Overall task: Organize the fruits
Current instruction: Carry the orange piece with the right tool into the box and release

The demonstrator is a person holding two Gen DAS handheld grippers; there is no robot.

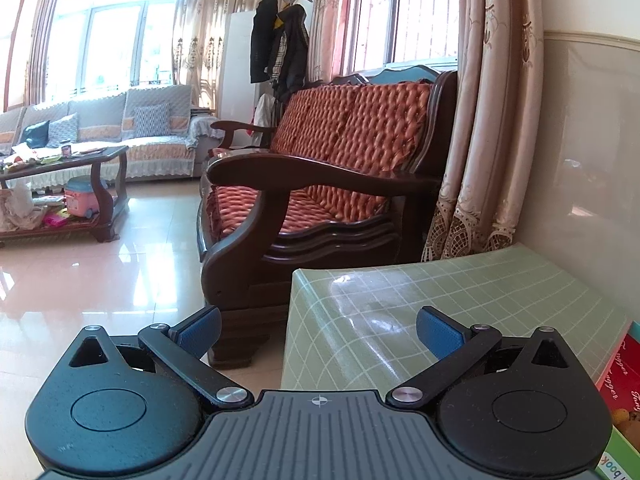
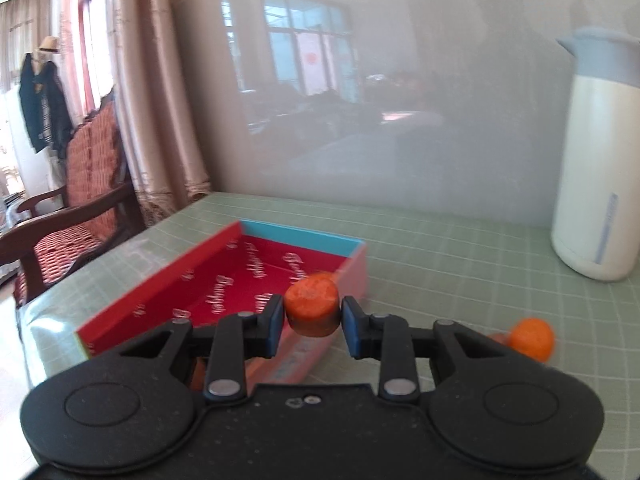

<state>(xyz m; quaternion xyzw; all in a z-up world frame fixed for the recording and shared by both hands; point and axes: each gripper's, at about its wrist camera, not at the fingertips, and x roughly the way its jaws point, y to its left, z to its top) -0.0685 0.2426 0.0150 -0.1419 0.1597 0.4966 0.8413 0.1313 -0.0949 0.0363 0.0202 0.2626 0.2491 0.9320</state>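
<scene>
Orange fruit (image 2: 312, 309) pinched in downward-tilted right gripper (image 2: 312, 320); left gripper (image 1: 318, 330) spread.

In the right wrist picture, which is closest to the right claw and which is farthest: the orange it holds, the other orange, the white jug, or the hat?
1. Held orange: pinched in the right claw.
2. Other orange: on the table, to the right.
3. White jug: far right, by the wall.
4. Hat: far left, across the room.
</scene>
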